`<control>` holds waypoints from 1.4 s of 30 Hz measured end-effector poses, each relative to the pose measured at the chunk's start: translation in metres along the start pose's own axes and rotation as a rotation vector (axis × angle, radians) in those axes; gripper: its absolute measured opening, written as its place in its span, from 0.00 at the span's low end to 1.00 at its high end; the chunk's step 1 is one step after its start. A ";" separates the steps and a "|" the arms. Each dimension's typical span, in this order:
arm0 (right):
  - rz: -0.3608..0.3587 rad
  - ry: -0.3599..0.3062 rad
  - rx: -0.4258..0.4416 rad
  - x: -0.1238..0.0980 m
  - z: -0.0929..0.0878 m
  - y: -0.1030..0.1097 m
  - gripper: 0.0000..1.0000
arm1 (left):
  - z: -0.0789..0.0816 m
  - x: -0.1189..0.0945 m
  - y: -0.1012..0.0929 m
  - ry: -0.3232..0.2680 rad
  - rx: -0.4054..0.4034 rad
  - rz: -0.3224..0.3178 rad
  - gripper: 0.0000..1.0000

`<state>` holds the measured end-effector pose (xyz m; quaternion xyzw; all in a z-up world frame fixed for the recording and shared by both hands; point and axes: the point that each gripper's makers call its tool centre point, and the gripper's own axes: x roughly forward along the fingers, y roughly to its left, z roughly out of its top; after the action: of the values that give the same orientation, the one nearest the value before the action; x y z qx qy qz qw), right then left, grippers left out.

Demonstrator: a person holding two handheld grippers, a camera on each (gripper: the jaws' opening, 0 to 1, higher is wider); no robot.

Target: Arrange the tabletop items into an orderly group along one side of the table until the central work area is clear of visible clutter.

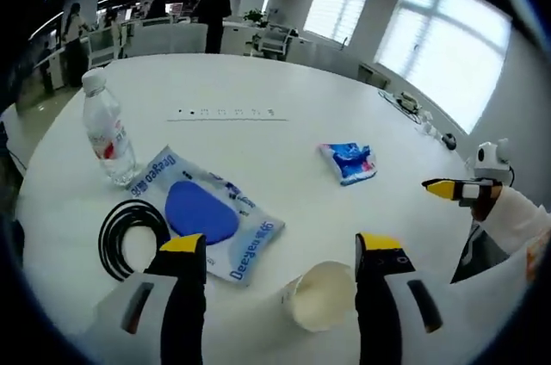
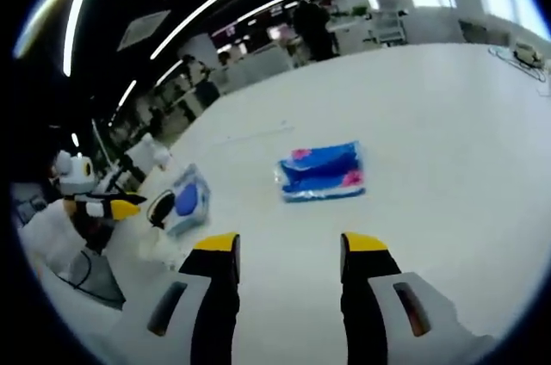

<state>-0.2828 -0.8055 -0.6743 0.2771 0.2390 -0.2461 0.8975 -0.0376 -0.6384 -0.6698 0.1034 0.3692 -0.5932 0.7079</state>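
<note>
On the round white table (image 1: 258, 81) stand a clear water bottle (image 1: 108, 137), a clear bag with a blue pad inside (image 1: 202, 210), a black cable coil (image 1: 129, 236), a paper cup on its side (image 1: 323, 296) and a blue tissue packet (image 1: 349, 161). My left gripper (image 1: 281, 249) is open above the near edge, between the bag and the cup, holding nothing. The right gripper (image 1: 456, 188) reaches in from the right. In the right gripper view, my right gripper (image 2: 290, 244) is open and empty, a short way before the blue packet (image 2: 323, 171). The bag (image 2: 185, 197) and the left gripper (image 2: 108, 206) are at the left.
A row of small marks (image 1: 224, 112) runs across the far middle of the table. Small items and cables (image 1: 413, 107) lie at its far right edge. Desks, chairs and people (image 1: 211, 12) stand beyond the table, with windows on the right.
</note>
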 end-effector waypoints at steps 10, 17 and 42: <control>0.008 0.070 -0.032 -0.002 -0.021 0.003 0.45 | -0.037 -0.041 0.056 -0.010 -0.167 0.129 0.72; 0.036 0.075 -0.036 0.002 -0.022 0.011 0.45 | -0.052 -0.063 0.083 0.000 -0.223 0.196 0.73; 0.035 0.093 0.058 -0.010 -0.036 0.005 0.39 | -0.044 -0.017 0.088 0.149 0.021 0.132 0.70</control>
<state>-0.2984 -0.7766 -0.6928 0.3185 0.2683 -0.2239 0.8812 0.0251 -0.5755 -0.7150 0.1786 0.4071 -0.5396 0.7149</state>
